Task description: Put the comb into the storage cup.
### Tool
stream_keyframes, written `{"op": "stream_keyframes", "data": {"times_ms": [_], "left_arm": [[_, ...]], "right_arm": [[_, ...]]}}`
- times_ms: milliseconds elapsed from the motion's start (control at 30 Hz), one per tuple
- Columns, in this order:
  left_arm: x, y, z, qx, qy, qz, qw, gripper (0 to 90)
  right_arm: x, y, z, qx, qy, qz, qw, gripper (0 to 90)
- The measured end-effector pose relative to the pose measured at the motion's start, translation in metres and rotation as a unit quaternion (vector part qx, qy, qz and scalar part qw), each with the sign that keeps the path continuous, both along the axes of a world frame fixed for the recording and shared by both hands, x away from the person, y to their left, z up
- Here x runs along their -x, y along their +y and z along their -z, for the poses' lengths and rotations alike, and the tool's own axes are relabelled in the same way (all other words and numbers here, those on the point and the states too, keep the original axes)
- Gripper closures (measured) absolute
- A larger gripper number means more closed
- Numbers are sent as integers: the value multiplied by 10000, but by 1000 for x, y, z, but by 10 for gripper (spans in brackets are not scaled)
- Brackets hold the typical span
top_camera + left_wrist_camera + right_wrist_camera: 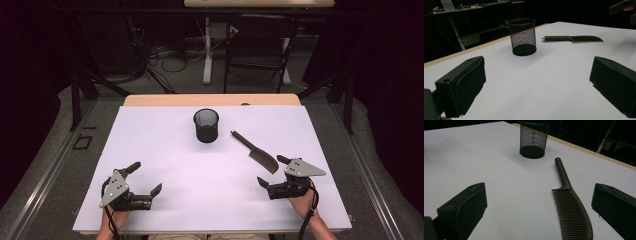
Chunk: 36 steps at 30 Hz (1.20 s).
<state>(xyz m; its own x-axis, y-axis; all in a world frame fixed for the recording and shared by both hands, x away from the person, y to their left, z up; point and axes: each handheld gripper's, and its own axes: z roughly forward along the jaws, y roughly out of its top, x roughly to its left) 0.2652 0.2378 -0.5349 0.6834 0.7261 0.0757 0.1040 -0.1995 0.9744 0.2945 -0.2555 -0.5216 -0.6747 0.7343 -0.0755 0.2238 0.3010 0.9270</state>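
Both grippers rest low on the white table [165, 150] with jaws spread wide and nothing between them: the left gripper [141, 177] sits at about 7 o'clock, the right gripper [271, 172] at about 5 o'clock. A black mesh cup [206, 125] stands upright toward 12 o'clock. Just ahead of the right gripper lies a dark comb [569, 205], handle pointing at the cup. Lying flat and thin, the comb could likely skid or tip out of a pinch, and a careless swing could knock the light cup over.
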Motion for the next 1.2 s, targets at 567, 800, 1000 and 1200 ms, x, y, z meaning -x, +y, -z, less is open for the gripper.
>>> {"op": "stream_keyframes", "data": {"times_ms": [567,800,1000,1200], "left_arm": [[-5,-1,1,-27,14,68,10000,7],[-4,1,1,-9,14,11,10000,7],[-4,1,1,-26,24,-21,10000,6],[-3,2,0,-36,-53,-128,9999,6]], "right_arm": [[-33,0,-2,-22,302,194,9994,0],[-48,5,-5,57,357,230,9991,0],[-61,10,-6,93,454,261,9986,0],[-80,21,-4,183,549,227,9981,0]]}}
